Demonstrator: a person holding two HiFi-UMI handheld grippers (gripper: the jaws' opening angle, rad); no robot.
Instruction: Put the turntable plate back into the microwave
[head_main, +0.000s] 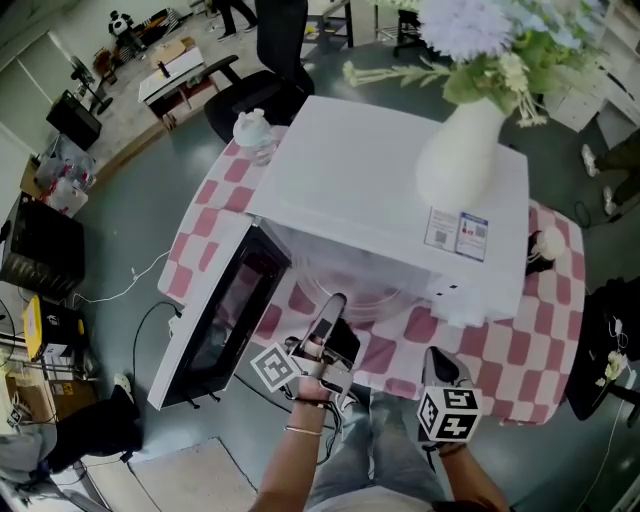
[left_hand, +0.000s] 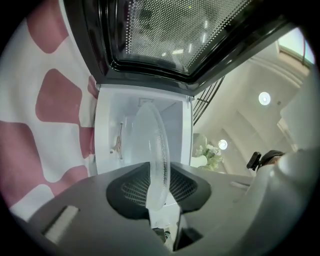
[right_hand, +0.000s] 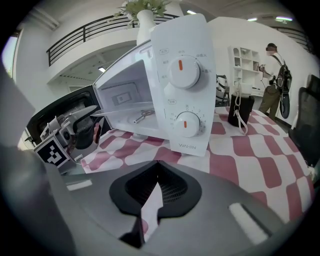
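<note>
Between left gripper (left_hand: 156, 199) jaws: turntable plate (left_hand: 152, 147), clamped by rim, edge-on, projecting ahead toward open microwave (head_main: 345, 170) cavity; right gripper (right_hand: 157, 175): jaws together, empty; dials (right_hand: 184, 71) ahead.

This looks like a big open office or work room, not a home. A black office chair (head_main: 262, 95) stands on the grey floor (head_main: 130, 210), with a white desk (head_main: 172, 72) and a black screen (head_main: 73, 120) near it. Wires (head_main: 140, 322) lie on the floor. A railing (right_hand: 85, 32) runs along an upper level. A person (right_hand: 274, 75) stands by white shelves (right_hand: 243, 62). The microwave (head_main: 390, 190) sits on a table (head_main: 520, 360) with a pink checked cloth.
</note>
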